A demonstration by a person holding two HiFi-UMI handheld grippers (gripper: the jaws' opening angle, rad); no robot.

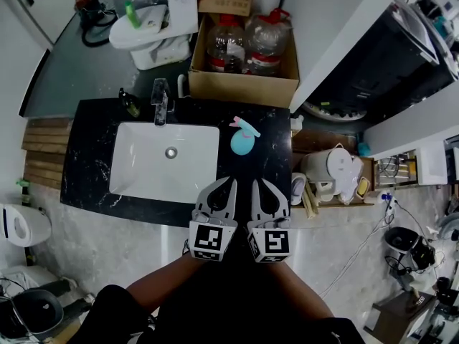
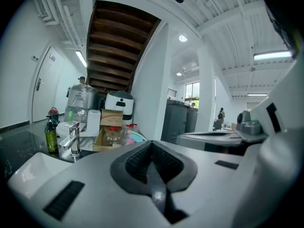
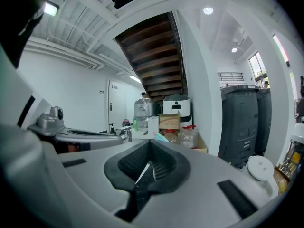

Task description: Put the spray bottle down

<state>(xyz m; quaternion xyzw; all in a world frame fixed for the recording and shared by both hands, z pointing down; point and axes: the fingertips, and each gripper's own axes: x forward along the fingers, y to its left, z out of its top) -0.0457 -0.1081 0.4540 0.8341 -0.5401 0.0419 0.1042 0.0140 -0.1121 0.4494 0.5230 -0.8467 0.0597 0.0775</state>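
The teal spray bottle with a pink trigger stands by itself on the black counter, right of the basin. Neither gripper touches it. My left gripper and right gripper hover side by side over the counter's front edge, a short way nearer me than the bottle. Both are shut with nothing between the jaws. In the left gripper view the jaws meet, and the bottle's top peeks just above them. In the right gripper view the shut gripper has the bottle's teal top above it.
A white basin with a chrome faucet fills the counter's middle. A dark green bottle stands by the faucet. Behind the counter is a cardboard box of water jugs, and a toilet. A white kettle sits at the right.
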